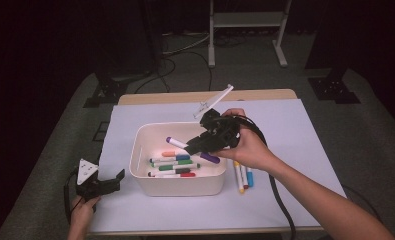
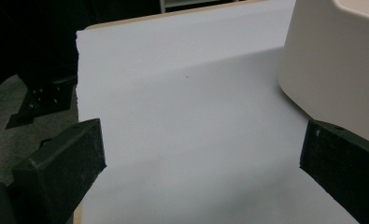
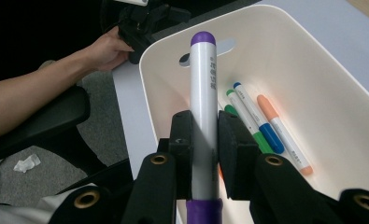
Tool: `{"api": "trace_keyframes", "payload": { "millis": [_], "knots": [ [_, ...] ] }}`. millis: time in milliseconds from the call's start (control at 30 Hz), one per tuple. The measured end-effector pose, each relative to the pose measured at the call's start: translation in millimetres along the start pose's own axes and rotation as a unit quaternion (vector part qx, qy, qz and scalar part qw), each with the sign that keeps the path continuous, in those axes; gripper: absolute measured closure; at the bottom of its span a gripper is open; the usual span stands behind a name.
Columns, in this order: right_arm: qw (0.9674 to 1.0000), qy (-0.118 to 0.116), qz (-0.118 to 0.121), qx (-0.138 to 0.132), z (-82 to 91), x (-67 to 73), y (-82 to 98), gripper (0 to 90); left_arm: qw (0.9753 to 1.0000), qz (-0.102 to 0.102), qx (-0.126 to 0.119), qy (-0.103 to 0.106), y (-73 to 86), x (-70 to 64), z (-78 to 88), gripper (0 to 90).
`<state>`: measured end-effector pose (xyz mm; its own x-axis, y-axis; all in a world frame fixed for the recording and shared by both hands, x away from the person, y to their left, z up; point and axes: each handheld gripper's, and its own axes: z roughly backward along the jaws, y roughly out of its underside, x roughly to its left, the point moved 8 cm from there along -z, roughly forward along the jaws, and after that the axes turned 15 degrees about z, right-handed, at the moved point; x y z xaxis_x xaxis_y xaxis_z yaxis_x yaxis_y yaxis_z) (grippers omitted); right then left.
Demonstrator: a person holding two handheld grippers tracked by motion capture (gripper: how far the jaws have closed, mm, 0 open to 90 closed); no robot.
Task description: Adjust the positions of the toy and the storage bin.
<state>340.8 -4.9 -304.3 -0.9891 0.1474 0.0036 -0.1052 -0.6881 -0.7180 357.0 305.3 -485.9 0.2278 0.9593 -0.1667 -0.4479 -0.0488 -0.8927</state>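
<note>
A white marker with purple ends (image 1: 191, 149) (image 3: 203, 107) hangs over the cream bin (image 1: 141, 170) (image 3: 313, 79), and my right gripper (image 1: 201, 144) (image 3: 204, 154) is shut on it, both pads pressing its barrel. Several markers lie on the bin's floor: an orange one (image 1: 169, 154) (image 3: 280, 131), a blue one (image 3: 259, 120), green ones (image 1: 177, 163) (image 3: 245, 123) and a red one (image 1: 177, 174). My left gripper (image 1: 110, 183) (image 2: 201, 163) rests open on the white sheet to the left of the bin, with nothing between its jaws.
Three markers (image 1: 242, 175) lie on the white sheet (image 1: 295, 145) just right of the bin. A white strip (image 1: 214, 101) rises behind the right hand. In the left gripper view the bin's outer wall (image 2: 331, 65) stands close by the right jaw.
</note>
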Motion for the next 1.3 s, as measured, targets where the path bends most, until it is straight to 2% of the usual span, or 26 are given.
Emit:
{"api": "trace_keyframes", "payload": {
  "millis": [633, 833, 1067, 1300],
  "knots": [
    [0.9994, -0.015, 0.017, 0.027, -39.3, -3.6, -4.8, 75.7, 1.0, 0.001, -0.001, 0.001, -0.1, -0.2, -0.1, 0.0],
    [0.9991, -0.024, 0.024, 0.025, -52.2, -3.1, -6.3, 75.6, 1.0, 0.002, -0.002, 0.002, -0.2, -0.3, 0.0, 0.0],
    [0.9982, -0.035, 0.031, 0.037, -75.3, -4.0, -1.8, 75.6, 1.0, 0.004, -0.002, 0.003, -0.2, -0.5, 0.2, 0.0],
    [0.9965, -0.039, 0.05, 0.055, -97.4, -4.8, 2.6, 75.6, 1.0, 0.003, -0.003, 0.004, -0.4, -0.2, 0.2, 0.0]
  ]
}}
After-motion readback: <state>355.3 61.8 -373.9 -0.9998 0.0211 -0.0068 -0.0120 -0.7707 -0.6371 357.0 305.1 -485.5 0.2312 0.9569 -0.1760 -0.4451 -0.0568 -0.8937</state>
